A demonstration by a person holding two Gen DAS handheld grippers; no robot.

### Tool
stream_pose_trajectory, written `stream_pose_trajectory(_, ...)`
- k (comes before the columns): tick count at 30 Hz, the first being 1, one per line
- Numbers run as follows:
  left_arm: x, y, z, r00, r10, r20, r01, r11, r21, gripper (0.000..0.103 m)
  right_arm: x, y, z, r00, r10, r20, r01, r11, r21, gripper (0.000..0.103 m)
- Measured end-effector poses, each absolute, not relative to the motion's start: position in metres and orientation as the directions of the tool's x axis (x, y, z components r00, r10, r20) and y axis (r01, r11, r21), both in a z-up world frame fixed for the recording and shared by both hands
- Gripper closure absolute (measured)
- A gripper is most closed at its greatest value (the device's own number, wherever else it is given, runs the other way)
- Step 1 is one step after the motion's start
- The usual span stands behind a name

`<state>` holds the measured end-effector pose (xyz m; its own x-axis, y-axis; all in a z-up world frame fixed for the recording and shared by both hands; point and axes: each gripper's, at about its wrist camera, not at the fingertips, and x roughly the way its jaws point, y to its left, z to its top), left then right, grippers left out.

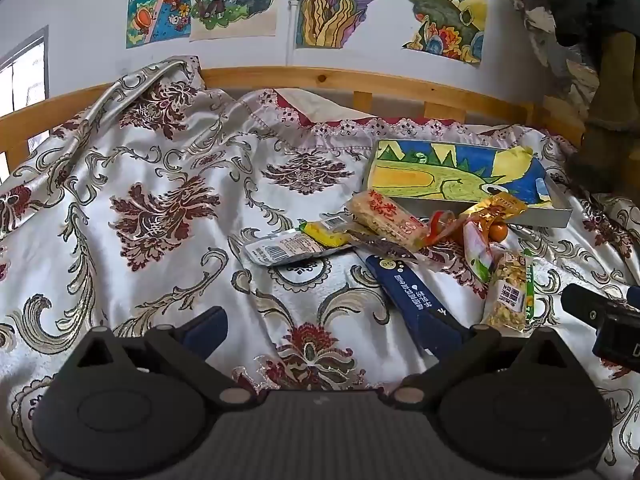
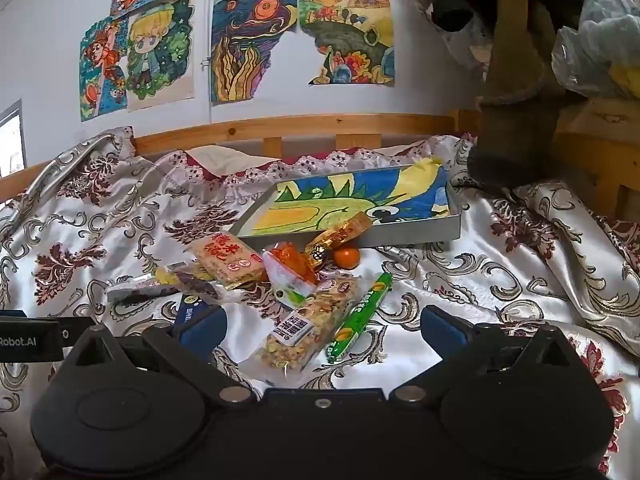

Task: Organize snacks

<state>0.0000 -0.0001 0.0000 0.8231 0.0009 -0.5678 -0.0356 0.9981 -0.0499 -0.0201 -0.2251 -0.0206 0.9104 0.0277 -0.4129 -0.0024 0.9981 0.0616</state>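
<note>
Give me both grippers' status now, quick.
Left gripper: open, holding nothing, above the patterned bedspread.
Right gripper: open, holding nothing, the nut bar lying between its fingers, not gripped.

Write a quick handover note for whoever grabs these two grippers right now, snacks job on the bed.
Left gripper: open, holding nothing.
Right gripper: open, holding nothing, with the nut bar lying just ahead between its fingers.
Things: snack pile loose on the bedspread; green candy roll beside the nut bar; small orange by the tray.
Done: nothing in the tray yet.
Left: probably all snacks, presumably into the tray.
</note>
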Motion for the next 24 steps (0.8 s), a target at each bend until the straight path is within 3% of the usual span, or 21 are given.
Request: stream_pose_trajectory(24,0.0000,0.0001,0.0001,0.824,-0.002,-0.566,-0.036,0.998,-0.057,0.000,-0.0185,-0.2251,-0.0226,0.907,0.030,-0.420,-0.002,0.998,0.068,0.001)
